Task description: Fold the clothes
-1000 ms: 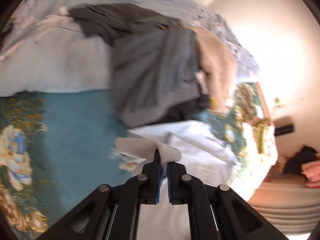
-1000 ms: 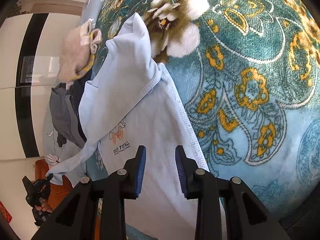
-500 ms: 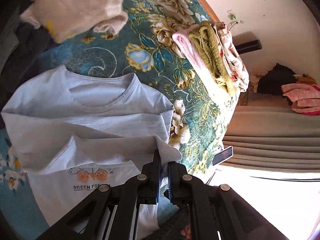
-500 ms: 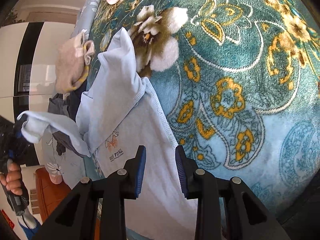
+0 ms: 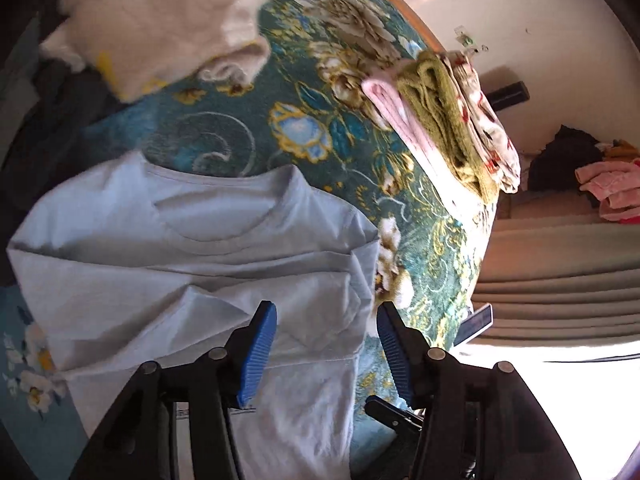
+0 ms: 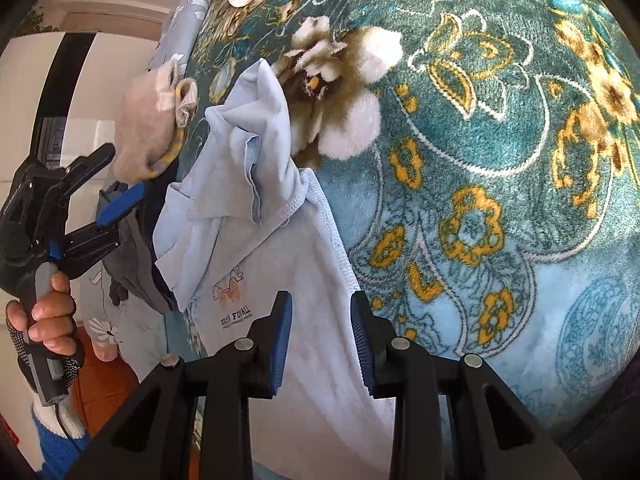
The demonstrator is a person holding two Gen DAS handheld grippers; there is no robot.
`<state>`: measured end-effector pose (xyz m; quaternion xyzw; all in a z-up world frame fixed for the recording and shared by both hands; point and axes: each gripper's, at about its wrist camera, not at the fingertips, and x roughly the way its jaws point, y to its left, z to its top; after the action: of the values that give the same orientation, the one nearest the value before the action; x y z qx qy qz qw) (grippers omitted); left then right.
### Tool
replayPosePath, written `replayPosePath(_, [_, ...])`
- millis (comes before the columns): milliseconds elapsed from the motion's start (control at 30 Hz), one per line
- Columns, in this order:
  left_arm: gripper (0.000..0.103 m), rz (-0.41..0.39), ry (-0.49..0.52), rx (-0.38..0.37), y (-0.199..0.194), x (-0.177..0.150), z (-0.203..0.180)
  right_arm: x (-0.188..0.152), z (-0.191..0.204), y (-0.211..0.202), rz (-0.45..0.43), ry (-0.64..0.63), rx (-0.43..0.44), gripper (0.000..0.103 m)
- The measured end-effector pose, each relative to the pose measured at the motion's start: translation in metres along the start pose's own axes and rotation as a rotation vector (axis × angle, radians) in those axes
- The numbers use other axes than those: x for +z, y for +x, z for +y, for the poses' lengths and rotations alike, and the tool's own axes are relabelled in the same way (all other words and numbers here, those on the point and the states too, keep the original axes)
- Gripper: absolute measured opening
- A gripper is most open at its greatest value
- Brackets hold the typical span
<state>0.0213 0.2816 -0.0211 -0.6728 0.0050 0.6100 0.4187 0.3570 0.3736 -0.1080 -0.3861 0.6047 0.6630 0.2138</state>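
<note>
A light blue T-shirt point(image 5: 180, 248) lies face up on the teal floral blanket point(image 5: 240, 136), one sleeve folded inward across its chest. My left gripper point(image 5: 326, 344) hovers over the shirt's right side; its jaws are opening and the pads press on nothing. In the right wrist view the same shirt point(image 6: 248, 216) shows its small printed logo, and the left gripper point(image 6: 126, 170) sits at its far edge, held by a hand point(image 6: 48, 312). My right gripper point(image 6: 320, 336) hangs over the shirt's lower hem side, jaws apart, cloth below them but not pinched.
A cream sweater point(image 5: 160, 28) and dark grey clothes point(image 6: 136, 264) lie beyond the shirt's collar. A folded stack of pink, olive and floral garments point(image 5: 440, 128) sits at the blanket's far right edge. Past the bed edge are a couch with clothes point(image 5: 600, 188) and a wall.
The left gripper swung across from the clothes pile with the sleeve pinched, laid it over the shirt, then opened and let it go. The right gripper stayed put.
</note>
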Motion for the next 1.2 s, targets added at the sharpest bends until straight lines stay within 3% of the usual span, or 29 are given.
replayPosePath(167, [0.057,-0.122,-0.309,0.016,-0.037,-0.03,0.116,0.017,0.026,0.012,0.002,-0.029,0.054,0.031])
replayPosePath(233, [0.057,-0.141,-0.476,-0.033,-0.041,-0.053,0.162,0.029,0.037,0.02,-0.001,-0.029,0.075,0.031])
replayPosePath(433, [0.057,-0.21,-0.763,-0.173,-0.037,-0.099,0.232,0.057,0.058,0.052,0.037,-0.007,0.056,0.031])
replayPosePath(600, [0.055,-0.205,-0.824,-0.223,-0.022,-0.103,0.241,0.068,0.054,0.068,0.041,0.038,-0.024,0.031])
replayPosePath(867, [0.054,-0.216,-0.844,-0.253,-0.015,-0.097,0.238,0.068,0.06,0.079,0.033,0.069,-0.039,0.031])
replayPosePath(933, [0.054,-0.221,-0.848,-0.262,-0.015,-0.096,0.239,0.067,0.068,0.081,0.045,0.036,-0.054,0.004])
replayPosePath(1000, [0.054,-0.226,-0.85,-0.271,-0.016,-0.096,0.24,0.069,0.08,0.08,0.052,-0.013,-0.064,0.004])
replayPosePath(1100, [0.054,-0.229,-0.848,-0.283,-0.016,-0.097,0.24,0.078,0.115,0.056,0.013,-0.143,0.004,0.004])
replayPosePath(1200, [0.054,-0.229,-0.844,-0.288,-0.016,-0.098,0.241,0.082,0.158,0.011,-0.066,-0.301,0.135,0.003])
